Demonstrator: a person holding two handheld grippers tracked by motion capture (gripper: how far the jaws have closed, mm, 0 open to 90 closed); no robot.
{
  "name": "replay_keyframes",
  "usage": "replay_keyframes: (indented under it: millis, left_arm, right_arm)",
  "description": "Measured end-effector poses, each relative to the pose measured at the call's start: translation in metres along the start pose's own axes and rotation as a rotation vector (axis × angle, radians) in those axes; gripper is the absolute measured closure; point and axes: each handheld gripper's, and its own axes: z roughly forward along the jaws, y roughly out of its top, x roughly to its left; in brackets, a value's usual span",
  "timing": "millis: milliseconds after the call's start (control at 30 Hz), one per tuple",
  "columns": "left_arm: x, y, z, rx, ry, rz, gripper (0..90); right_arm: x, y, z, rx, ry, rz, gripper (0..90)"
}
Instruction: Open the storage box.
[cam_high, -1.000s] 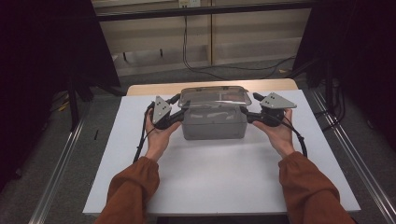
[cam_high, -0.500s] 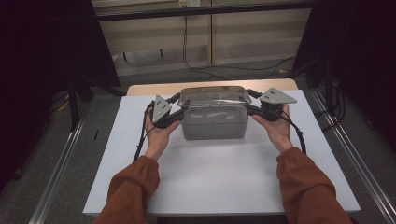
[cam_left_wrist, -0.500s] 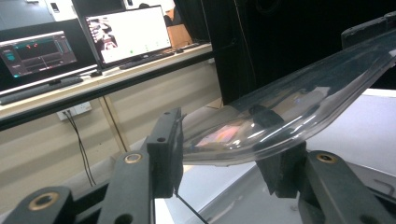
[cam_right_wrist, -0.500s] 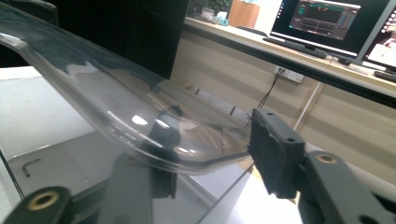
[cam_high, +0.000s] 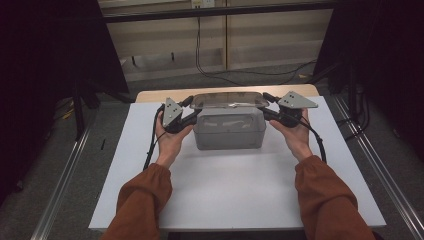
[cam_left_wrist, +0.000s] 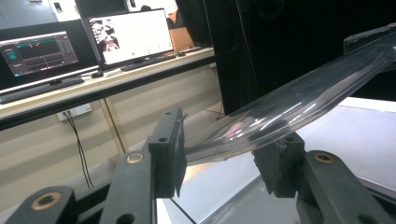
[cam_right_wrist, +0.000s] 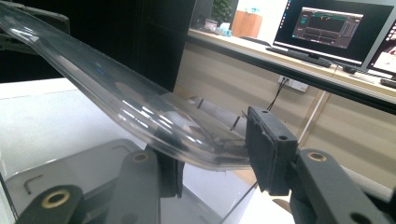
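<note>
Both hand-held grippers now clamp clear lid (cam_high: 227, 100), right jaws just closed.

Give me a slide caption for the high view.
Both grippers, left and right, grip the clear lid above its box.

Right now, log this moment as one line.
left tool: gripping clear lid end | right tool: gripping other end | grey box: on table
</note>
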Motion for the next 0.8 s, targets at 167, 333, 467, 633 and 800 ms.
replay_keyframes:
  millis: [167, 333, 467, 633, 800]
  left_arm:
    - [0.001, -0.001, 0.002, -0.001, 0.005, -0.017, 55.3]
    - [0.002, 0.0, 0.004, -0.001, 0.009, -0.017, 55.3]
    - [0.005, -0.001, 0.007, 0.009, 0.009, -0.008, 55.3]
    - [0.007, 0.0, 0.009, 0.004, 0.01, -0.015, 56.8]
    - [0.008, 0.002, 0.013, 0.002, 0.01, -0.011, 57.0]
  right_arm:
    - [-0.002, 0.002, 0.001, -0.001, 0.002, 0.006, 58.0]
    - [-0.003, 0.002, 0.001, -0.006, 0.004, 0.015, 58.2]
    - [-0.004, 0.002, 0.002, -0.015, 0.005, 0.023, 58.3]
    - [-0.005, 0.003, 0.003, -0.019, 0.006, 0.031, 58.3]
    - [-0.007, 0.005, 0.005, -0.028, 0.003, 0.046, 58.0]
